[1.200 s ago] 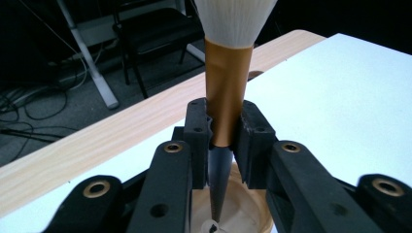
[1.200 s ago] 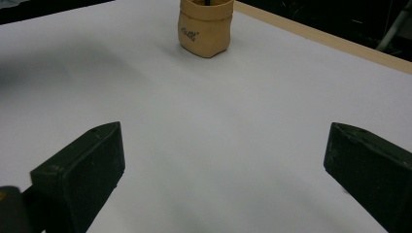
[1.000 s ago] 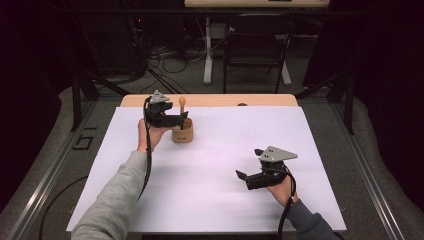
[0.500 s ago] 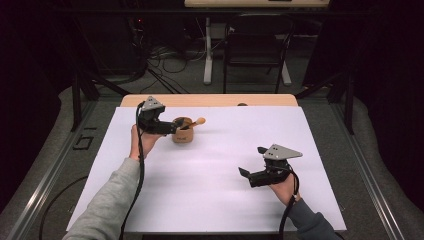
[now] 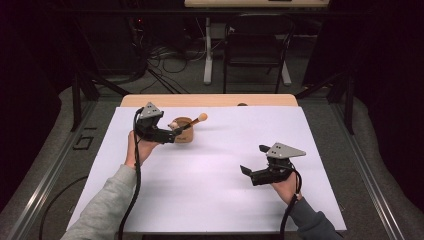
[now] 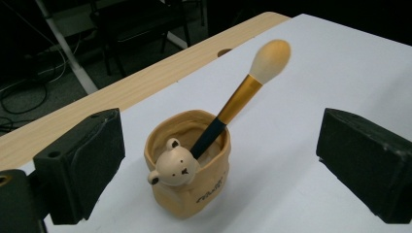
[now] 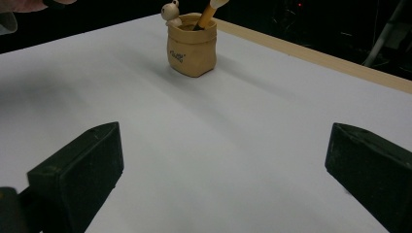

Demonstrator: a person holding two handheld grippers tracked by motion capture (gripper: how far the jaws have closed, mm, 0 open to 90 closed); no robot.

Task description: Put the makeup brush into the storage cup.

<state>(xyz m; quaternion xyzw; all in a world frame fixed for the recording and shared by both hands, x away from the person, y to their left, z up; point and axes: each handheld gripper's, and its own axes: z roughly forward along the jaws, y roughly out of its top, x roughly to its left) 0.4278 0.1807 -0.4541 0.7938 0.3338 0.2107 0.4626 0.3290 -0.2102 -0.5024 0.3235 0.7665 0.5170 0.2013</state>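
A tan bear-faced cup (image 5: 184,134) (image 6: 189,189) (image 7: 192,48) stands on the white sheet at the far left. In it a makeup brush (image 5: 196,121) (image 6: 240,94) with a black and gold handle leans right, its pale head up. My left gripper (image 5: 174,134) (image 6: 221,165) sits just left of the cup. Its jaws have just been opening and stand wide, with the cup ahead of them and the pads touching nothing. Near the front right my right gripper (image 5: 254,160) (image 7: 223,174) is open and empty, pointing left toward the cup.
The white sheet (image 5: 215,195) covers most of the wooden table, whose bare far edge (image 5: 210,100) has a small hole (image 5: 242,104). Beyond it are a chair (image 5: 255,45), a stand and floor cables. Metal rails run along both sides of the table.
A second ago the left gripper held the brush upright over the cup. The brush now leans in the cup, released, and the left gripper has drawn back to the left. The right gripper stayed put.
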